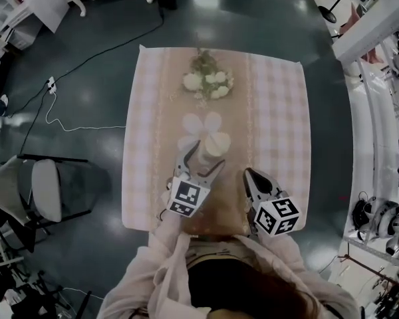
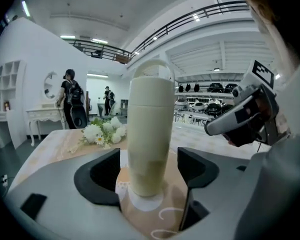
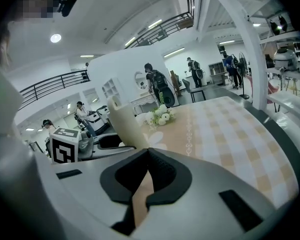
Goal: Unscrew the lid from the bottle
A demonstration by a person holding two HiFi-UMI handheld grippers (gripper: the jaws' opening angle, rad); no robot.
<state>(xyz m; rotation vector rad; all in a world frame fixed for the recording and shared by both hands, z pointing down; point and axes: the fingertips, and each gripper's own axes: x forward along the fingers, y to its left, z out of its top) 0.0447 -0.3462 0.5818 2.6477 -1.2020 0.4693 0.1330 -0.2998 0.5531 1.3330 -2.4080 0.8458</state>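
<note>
A tall cream bottle (image 1: pixel 211 146) stands upright on a flower-shaped white mat (image 1: pixel 201 126) on the table. Its lid (image 2: pixel 151 86) is on, with a loop handle on top. My left gripper (image 1: pixel 201 161) is open. Its jaws stand either side of the bottle (image 2: pixel 150 139) low down, with a gap at each pad. My right gripper (image 1: pixel 249 175) is shut on nothing, a little to the right of the bottle and nearer to me. In the right gripper view its jaws (image 3: pixel 147 156) meet, and the bottle (image 3: pixel 125 126) and the left gripper (image 3: pixel 112 141) show to the left.
The table (image 1: pixel 279 111) has a pink checked cloth with a tan runner. A bunch of white flowers (image 1: pixel 207 80) lies at its far middle. A chair (image 1: pixel 43 191) and a cable (image 1: pixel 66 121) are on the floor at left. People stand far off (image 2: pixel 70 91).
</note>
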